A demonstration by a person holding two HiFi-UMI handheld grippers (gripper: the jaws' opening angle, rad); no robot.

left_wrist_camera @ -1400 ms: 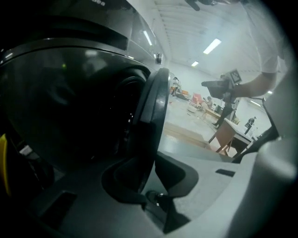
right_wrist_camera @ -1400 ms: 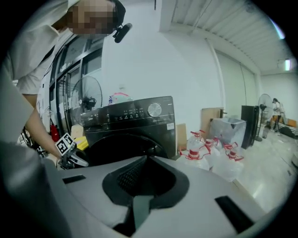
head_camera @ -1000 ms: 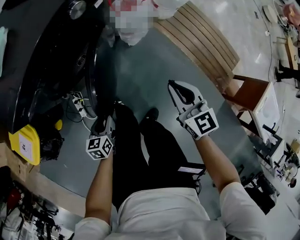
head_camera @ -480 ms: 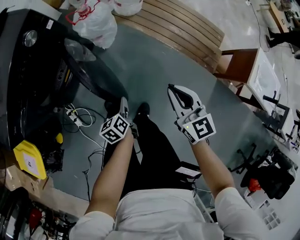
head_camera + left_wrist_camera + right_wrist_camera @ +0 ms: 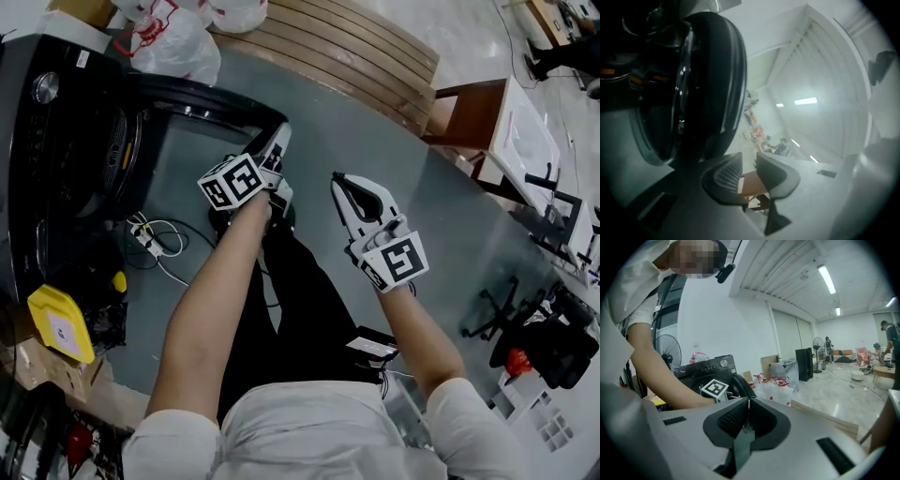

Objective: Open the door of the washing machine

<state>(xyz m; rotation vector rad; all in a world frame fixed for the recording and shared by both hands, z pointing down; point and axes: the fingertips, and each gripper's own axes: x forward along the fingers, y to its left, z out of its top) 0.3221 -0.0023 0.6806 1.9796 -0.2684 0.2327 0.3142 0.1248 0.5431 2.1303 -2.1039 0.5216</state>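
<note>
The washing machine [image 5: 66,141], black, stands at the far left of the scene; its round door [image 5: 216,101] is swung wide open and juts out to the right over the grey floor [image 5: 375,141], edge-on from the head view.

The left gripper [image 5: 278,141] is held out at the door's free end, just beside its rim; whether it touches the rim cannot be told. In the left gripper view the door fills the left side as a thick dark ring with glass inside, left of the jaws and not between them. The jaws have just been closing, yet they stand a little apart; nothing is pinched, and only a far brown piece of furniture shows through the gap.

The right gripper [image 5: 340,181] hangs to the right of the left one, near it but apart, over the floor and in front of the person's black trousers [image 5: 309,291]; its fingers are pressed together tip to tip and hold nothing.

A slatted wooden bench [image 5: 366,52] runs along the far side; white plastic bags [image 5: 178,47] lie at its left end, just beyond the machine. A brown table [image 5: 464,117] stands at the far right. Near the machine's foot, on the left, a white power strip with cables [image 5: 150,234] lies on the floor; nearer still sits a yellow object [image 5: 61,323].
</note>
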